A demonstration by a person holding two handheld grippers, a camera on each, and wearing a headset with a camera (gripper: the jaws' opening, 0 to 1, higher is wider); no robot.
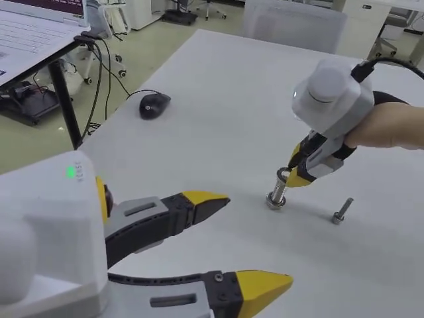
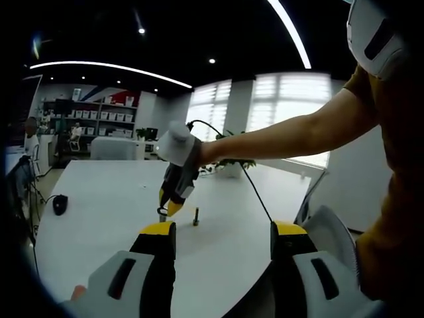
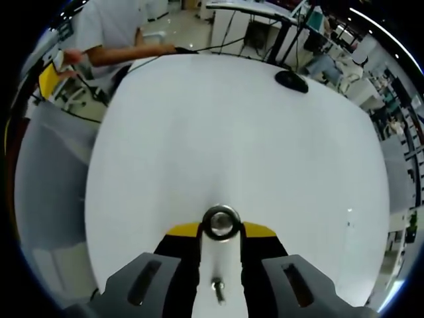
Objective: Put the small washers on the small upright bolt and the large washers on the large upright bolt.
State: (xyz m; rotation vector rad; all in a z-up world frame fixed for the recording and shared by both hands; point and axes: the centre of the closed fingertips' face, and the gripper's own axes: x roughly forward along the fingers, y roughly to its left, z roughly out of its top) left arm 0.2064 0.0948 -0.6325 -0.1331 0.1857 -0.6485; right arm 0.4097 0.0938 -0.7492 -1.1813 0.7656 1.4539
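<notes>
My right gripper is shut on a large washer and holds it at the top of the large upright bolt, which stands on the white table. In the right gripper view the washer sits between the yellow fingertips of the right gripper. To the right of the large bolt stands the small bolt, which also appears low between the jaws as a small bolt. My left gripper is open and empty at the near left, and the left gripper points toward the bolts.
A black mouse lies at the table's far left edge. A laptop sits on a side stand to the left, with cables hanging. The person's arm reaches in from the right. A chair stands beyond the far edge.
</notes>
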